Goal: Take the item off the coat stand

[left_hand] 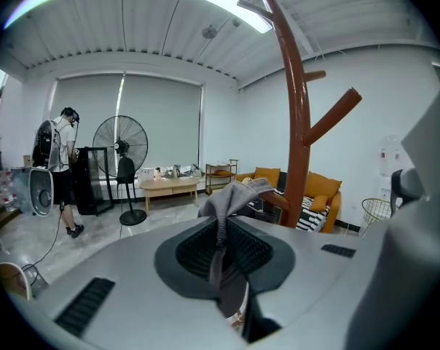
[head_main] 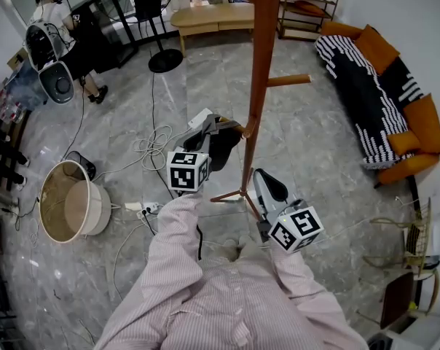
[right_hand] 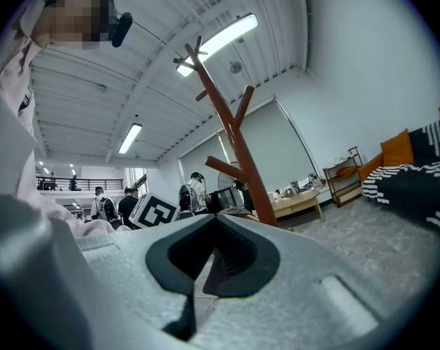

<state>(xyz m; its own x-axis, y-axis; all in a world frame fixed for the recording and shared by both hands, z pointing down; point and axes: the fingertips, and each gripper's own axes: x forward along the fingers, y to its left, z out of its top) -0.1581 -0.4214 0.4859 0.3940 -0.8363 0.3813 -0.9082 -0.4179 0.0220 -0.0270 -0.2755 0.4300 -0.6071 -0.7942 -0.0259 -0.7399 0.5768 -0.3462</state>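
A brown wooden coat stand (head_main: 258, 71) rises from the marble floor in front of me. A grey cloth item (head_main: 221, 143) hangs on its low left peg. My left gripper (head_main: 207, 131) reaches that peg and is shut on the cloth. In the left gripper view the grey cloth (left_hand: 238, 193) runs from the peg down between the closed pads of the left gripper (left_hand: 221, 228), with the coat stand (left_hand: 296, 122) just behind. My right gripper (head_main: 262, 181) hangs near the stand's foot, shut and holding nothing. Its own view shows the right gripper (right_hand: 215, 221) with jaws together and the coat stand (right_hand: 238, 152) beyond.
A round tan basket (head_main: 67, 203) and loose cables (head_main: 154, 148) lie on the floor to the left. A floor fan (head_main: 151, 20) and a wooden table (head_main: 213, 17) stand behind. A striped sofa with orange cushions (head_main: 373, 93) is right. A person (head_main: 56, 20) stands far left.
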